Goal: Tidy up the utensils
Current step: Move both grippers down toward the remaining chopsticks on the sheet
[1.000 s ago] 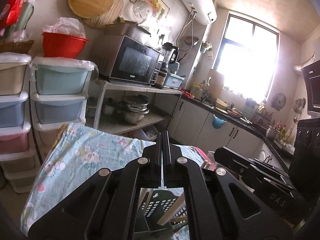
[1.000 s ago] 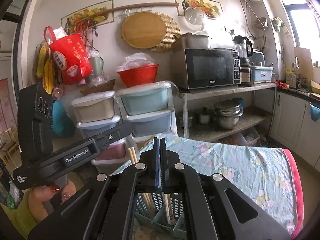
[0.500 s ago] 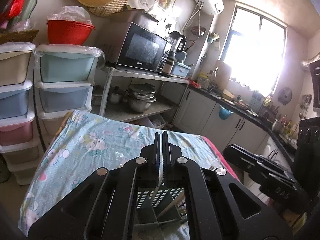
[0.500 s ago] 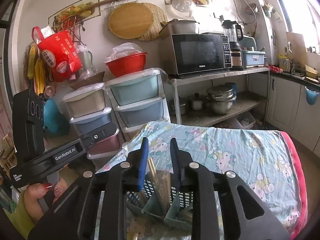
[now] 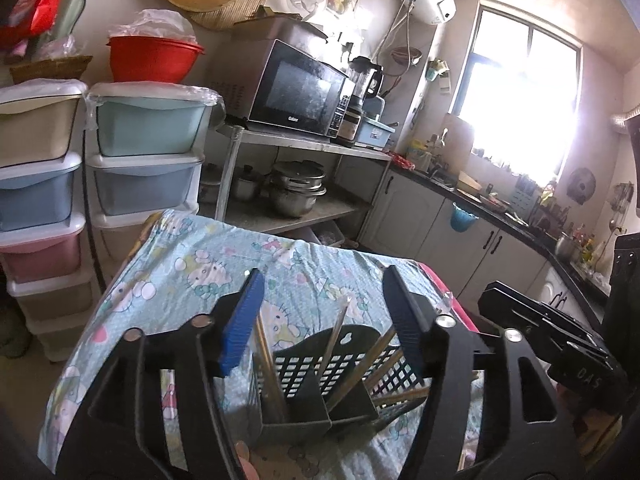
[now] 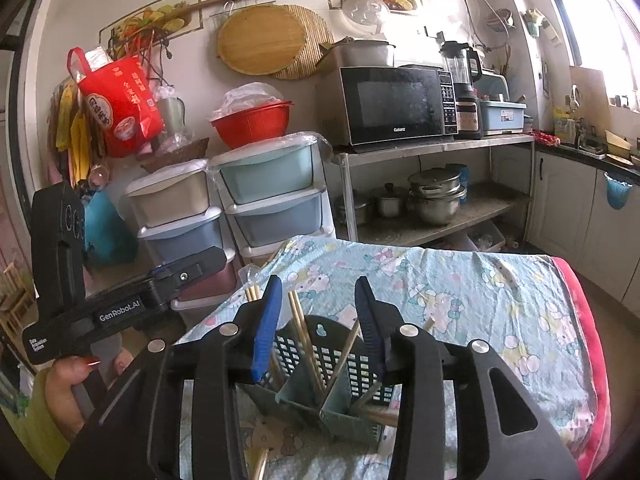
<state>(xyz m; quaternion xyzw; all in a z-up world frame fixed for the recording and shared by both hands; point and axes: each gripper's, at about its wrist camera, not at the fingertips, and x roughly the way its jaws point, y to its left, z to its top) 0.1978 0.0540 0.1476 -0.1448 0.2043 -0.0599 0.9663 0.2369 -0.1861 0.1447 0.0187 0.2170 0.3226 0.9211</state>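
Both claws, left point(image 5: 322, 312) and right point(image 6: 316, 312), gape empty over the basket point(image 5: 340, 364); I'd single out one chopstick point(image 6: 306, 344), closing gently.

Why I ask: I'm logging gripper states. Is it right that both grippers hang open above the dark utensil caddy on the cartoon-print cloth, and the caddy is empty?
Not quite: the utensil caddy is not empty. The left wrist view shows chopsticks standing in its compartments. The rest holds: the left gripper and right gripper are both open above it, on the cartoon-print cloth.
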